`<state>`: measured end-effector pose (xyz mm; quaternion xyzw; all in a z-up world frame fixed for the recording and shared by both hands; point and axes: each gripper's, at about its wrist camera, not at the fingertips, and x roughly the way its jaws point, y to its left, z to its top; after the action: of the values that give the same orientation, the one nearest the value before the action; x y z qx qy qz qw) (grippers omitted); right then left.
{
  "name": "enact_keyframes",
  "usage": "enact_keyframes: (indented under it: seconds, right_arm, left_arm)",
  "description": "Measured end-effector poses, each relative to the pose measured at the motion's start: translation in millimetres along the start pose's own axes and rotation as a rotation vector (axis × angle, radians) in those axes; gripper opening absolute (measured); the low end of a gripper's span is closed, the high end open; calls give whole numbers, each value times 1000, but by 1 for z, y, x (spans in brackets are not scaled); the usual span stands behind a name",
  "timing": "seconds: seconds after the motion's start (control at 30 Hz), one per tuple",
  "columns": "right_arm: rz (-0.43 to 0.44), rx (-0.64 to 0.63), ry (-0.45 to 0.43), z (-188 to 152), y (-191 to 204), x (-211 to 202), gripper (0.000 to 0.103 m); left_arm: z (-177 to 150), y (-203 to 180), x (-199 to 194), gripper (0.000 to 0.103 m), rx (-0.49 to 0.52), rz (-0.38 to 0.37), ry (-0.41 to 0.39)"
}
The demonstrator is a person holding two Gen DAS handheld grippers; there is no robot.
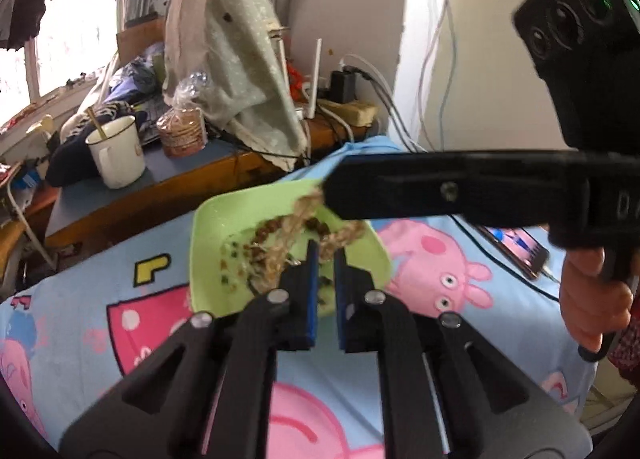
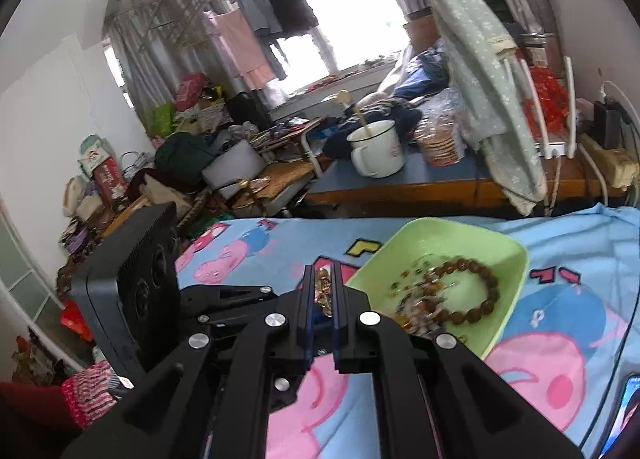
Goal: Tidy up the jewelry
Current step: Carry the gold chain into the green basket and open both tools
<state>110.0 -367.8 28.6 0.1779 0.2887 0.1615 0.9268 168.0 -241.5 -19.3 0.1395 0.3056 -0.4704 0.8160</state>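
A green tray lies on the cartoon bedsheet. It holds a brown bead bracelet and small loose pieces. A pale gold chain stretches above the tray between both grippers. My left gripper is shut on one end of it at the tray's near side. My right gripper reaches in from the right, shut on the other end just above the tray's far rim. In the right wrist view the gold chain sits pinched between the right gripper pads. The left gripper's housing is beside it; its tips are hidden.
A desk behind the bed carries a white enamel mug, a noodle cup, a draped cloth and a router with cables. A lit phone lies on the sheet to the right. A hand holds the right gripper's handle.
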Motion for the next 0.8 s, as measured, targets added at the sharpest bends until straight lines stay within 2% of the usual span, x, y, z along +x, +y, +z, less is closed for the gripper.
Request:
enact_keyframes:
  seconds: [0.17, 0.3, 0.33, 0.4, 0.47, 0.53, 0.6, 0.73, 0.8]
  right_arm:
    - [-87, 48, -12, 6, -35, 16, 0]
    - [-124, 112, -13, 5, -67, 32, 0]
    - [-141, 130, -19, 5, -77, 38, 0]
    - [-201, 145, -23, 4, -91, 49, 0]
    - [-255, 163, -21, 1, -102, 56, 0]
    - [-236, 191, -49, -5, -106, 49, 0]
    - [-223, 197, -87, -11, -100, 36, 0]
    - [-166, 147, -113, -23, -71, 19, 0]
    - [-111, 112, -103, -32, -51, 15, 0]
  left_arm:
    - [12, 12, 27, 7, -6, 11, 42]
    - [18, 16, 49, 8, -2, 39, 85]
    - [20, 19, 58, 12, -13, 46, 107]
    - [22, 25, 71, 37, -51, 58, 145]
    - [22, 34, 74, 38, -104, 68, 154]
    - [21, 42, 64, 38, -151, 54, 137]
    - [17, 49, 36, 38, -187, 42, 78]
    - [-3, 60, -32, 38, -232, 11, -11]
    - [-27, 70, -75, 38, -245, 36, -40]
